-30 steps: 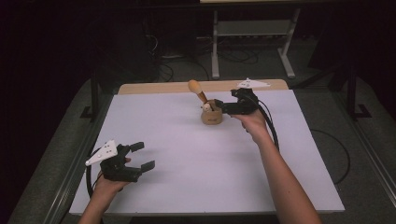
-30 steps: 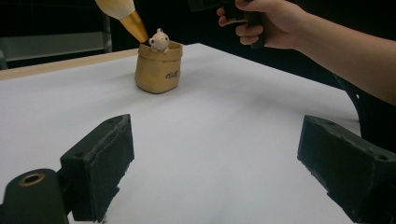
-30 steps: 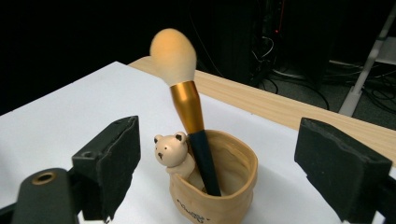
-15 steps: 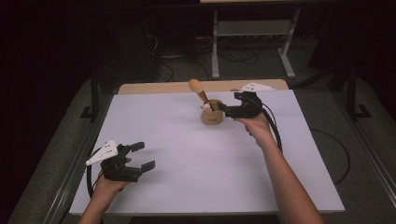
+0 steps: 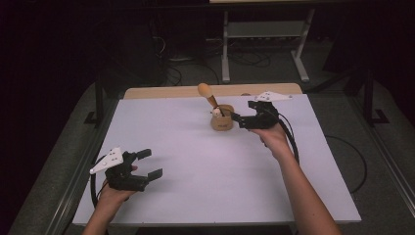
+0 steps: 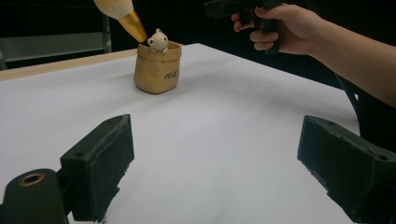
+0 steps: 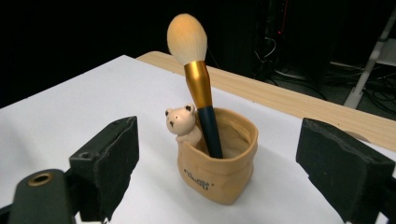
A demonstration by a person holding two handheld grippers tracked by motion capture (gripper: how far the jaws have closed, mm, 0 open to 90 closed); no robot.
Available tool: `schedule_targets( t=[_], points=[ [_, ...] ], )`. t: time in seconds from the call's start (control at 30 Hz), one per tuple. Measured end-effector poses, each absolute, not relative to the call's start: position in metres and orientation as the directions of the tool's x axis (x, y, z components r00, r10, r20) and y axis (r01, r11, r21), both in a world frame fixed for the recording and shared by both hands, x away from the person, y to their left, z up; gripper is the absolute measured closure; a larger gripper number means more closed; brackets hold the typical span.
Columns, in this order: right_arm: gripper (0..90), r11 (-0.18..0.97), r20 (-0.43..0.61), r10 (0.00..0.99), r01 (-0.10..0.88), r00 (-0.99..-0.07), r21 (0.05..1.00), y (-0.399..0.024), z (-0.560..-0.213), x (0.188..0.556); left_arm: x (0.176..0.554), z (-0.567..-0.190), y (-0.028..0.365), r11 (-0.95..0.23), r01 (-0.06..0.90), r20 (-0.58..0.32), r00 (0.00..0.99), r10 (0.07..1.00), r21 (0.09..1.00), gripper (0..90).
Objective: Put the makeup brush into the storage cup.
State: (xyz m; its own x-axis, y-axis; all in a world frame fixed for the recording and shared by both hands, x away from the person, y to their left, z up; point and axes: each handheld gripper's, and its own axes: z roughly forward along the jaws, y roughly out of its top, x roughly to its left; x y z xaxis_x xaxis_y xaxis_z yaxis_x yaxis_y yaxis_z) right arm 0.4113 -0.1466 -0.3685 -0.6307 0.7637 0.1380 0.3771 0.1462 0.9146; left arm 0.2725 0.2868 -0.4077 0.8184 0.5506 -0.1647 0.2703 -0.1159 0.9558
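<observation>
I had the right gripper (image 5: pixel 238 119) just beside the tan pouch-shaped holder (image 5: pixel 222 119), jaws spread wide and empty, the holder lying ahead of them in the right gripper view and not yet between the pads. The makeup brush (image 7: pixel 198 79) stood in the holder, leaning against its rim next to the little bear figure (image 7: pixel 182 123), bristles up, so the handle looked like the easiest place to grasp. The left gripper (image 5: pixel 147 164) rested near the front left corner of the white table (image 5: pixel 195 186), jaws wide apart and holding nothing, well clear of the work. The holder sat toward the far edge, with open surface all around it.
</observation>
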Motion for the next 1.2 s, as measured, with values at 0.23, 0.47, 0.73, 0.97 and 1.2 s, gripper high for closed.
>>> schedule_targets(
  t=[0.23, 0.47, 0.73, 0.97, 1.2],
  points=[
    [12.5, 0.143, 0.139, 0.764, 0.376, -0.630, 0.916, -0.152, -0.372, 0.406, 0.272, -0.407, 0.287, -0.120, 0.267, -0.160, 0.820, 0.549, 0.956, 10.1],
    [12.5, 0.145, 0.135, 0.762, 0.371, -0.633, 0.917, -0.157, -0.372, 0.396, 0.272, -0.407, 0.287, -0.116, 0.267, -0.162, 0.819, 0.551, 0.957, 10.2],
    [12.3, 0.152, 0.129, 0.755, 0.364, -0.642, 0.919, -0.158, -0.372, 0.387, 0.272, -0.407, 0.288, -0.114, 0.269, -0.164, 0.817, 0.553, 0.956, 10.1],
    [12.1, 0.152, 0.127, 0.752, 0.359, -0.646, 0.921, -0.160, -0.372, 0.380, 0.272, -0.407, 0.288, -0.117, 0.269, -0.162, 0.817, 0.553, 0.956, 10.1],
    [11.8, 0.154, 0.128, 0.751, 0.360, -0.648, 0.920, -0.163, -0.374, 0.372, 0.271, -0.407, 0.288, -0.115, 0.269, -0.163, 0.816, 0.554, 0.956, 10.1]
  ],
)
